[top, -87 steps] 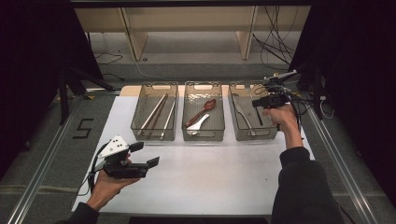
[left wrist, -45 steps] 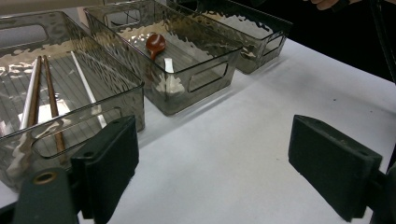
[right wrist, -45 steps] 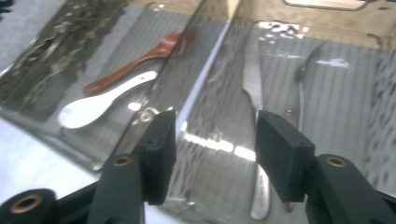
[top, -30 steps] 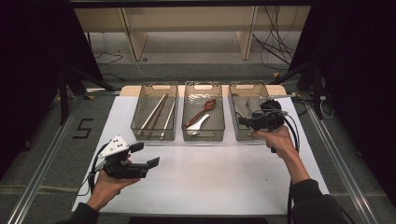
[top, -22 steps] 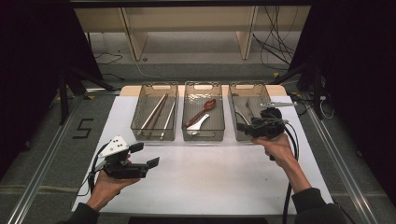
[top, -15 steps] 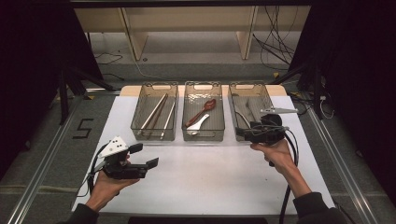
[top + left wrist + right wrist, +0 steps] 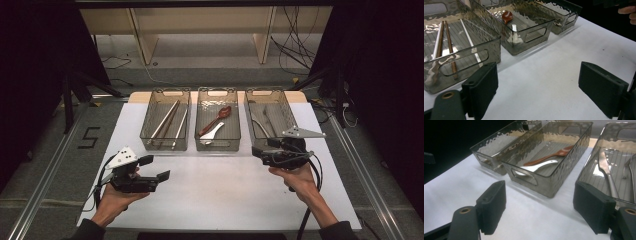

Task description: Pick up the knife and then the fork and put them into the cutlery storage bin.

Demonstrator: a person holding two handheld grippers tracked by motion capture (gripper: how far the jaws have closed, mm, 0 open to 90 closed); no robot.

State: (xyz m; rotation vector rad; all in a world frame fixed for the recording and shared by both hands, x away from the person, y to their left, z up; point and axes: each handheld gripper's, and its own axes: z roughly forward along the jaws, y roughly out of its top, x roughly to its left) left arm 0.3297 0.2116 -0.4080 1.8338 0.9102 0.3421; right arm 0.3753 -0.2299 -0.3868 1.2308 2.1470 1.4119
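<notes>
The left gripper [image 7: 150, 170] hangs over the near left part of the white table [image 7: 220, 190], its fingers [image 7: 480, 86] spread wide with nothing between them. Beyond it, across the far side of the table, three clear bins stand in a row.

The left bin [image 7: 166, 126] holds chopsticks [image 7: 165, 120] lying lengthwise, a pale one and brown ones side by side. The middle bin [image 7: 218, 126] holds a brown spoon [image 7: 216, 120] with its bowl toward the far end, and a white spoon [image 7: 212, 133] lying beside it nearer the front wall. The right bin [image 7: 269, 120] holds a knife [image 7: 606, 171], blade pointing to the far end, with a second metal piece [image 7: 631, 177] to its right that is too cut off to name.

The right gripper [image 7: 260, 153] sits just in front of the right bin's near wall, low over the table, held by the right hand [image 7: 299, 179]. Its fingers [image 7: 592, 206] are also released and empty; in the right gripper view one stands before the knife's handle end and the other [image 7: 492, 206] over bare table near the middle bin's corner.
</notes>
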